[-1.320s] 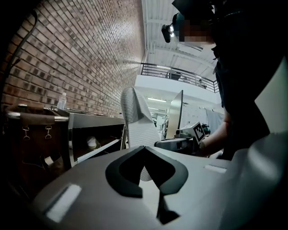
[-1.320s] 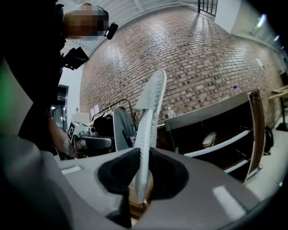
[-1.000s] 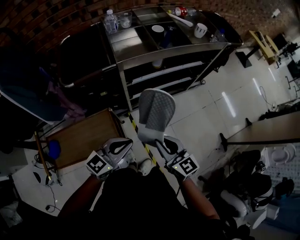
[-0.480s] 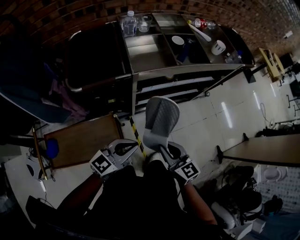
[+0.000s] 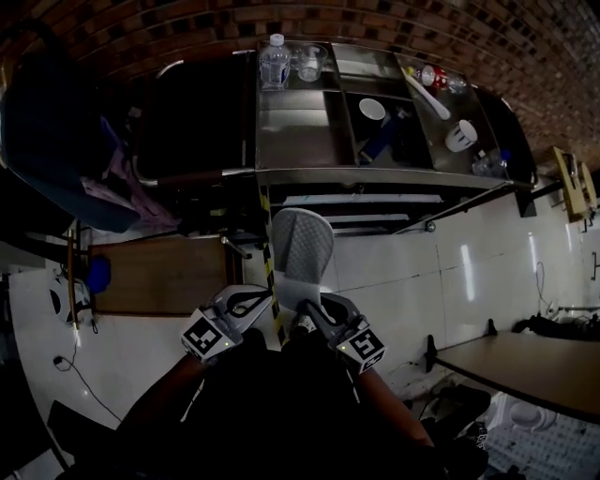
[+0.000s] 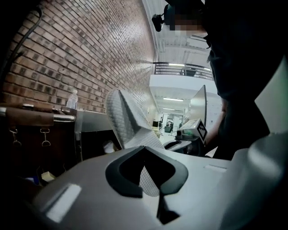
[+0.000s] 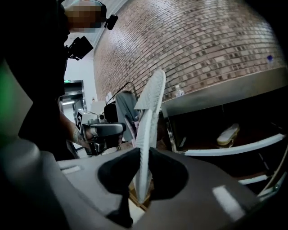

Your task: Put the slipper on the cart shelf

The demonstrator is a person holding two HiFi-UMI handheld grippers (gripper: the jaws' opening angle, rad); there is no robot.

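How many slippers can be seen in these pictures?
2. The grey slipper stands upright, clamped in the right gripper. The pale slipper lies on a shelf under the top of the cart. Others may be hidden in the dark shelves.

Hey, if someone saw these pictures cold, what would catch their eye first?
First the pale quilted slipper, held upright by the right gripper at the centre of the head view. Beyond it stands the steel cart against the brick wall, a water bottle on top and a second slipper on a lower shelf.
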